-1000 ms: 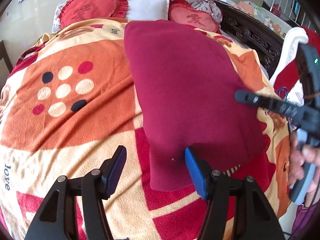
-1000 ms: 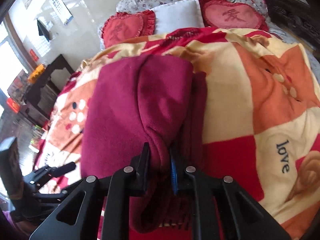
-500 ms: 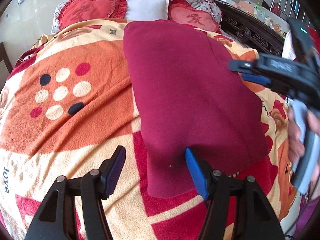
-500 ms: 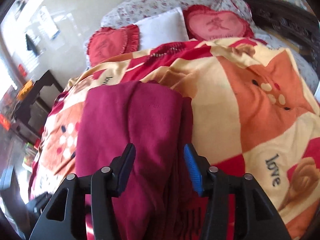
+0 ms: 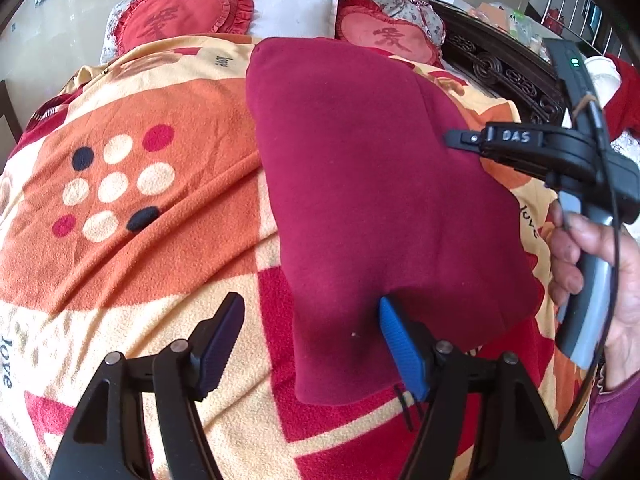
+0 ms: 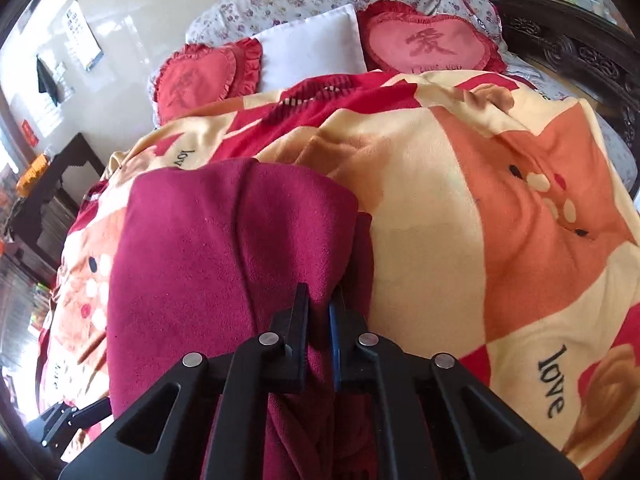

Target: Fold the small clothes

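A dark red folded garment [image 5: 380,184] lies on the patterned blanket, reaching from near the pillows towards me. My left gripper [image 5: 310,340] is open at its near edge, with the blue right finger [image 5: 400,344] against the cloth and the left finger over the blanket. My right gripper [image 6: 319,312] is shut on a fold of the same garment [image 6: 224,264] at its right side. The right gripper also shows in the left wrist view [image 5: 464,140], held by a hand over the garment's right edge.
The orange, cream and red blanket [image 5: 132,216] covers the bed. Red heart cushions [image 5: 180,20] and a white pillow [image 5: 294,12] lie at the head. A dark carved bed frame [image 5: 504,76] runs along the right. A dark cabinet [image 6: 52,184] stands left of the bed.
My right gripper, shut one second ago and open half a second ago, has closed again on a fold at the garment's right side. My left gripper has stayed open in place.
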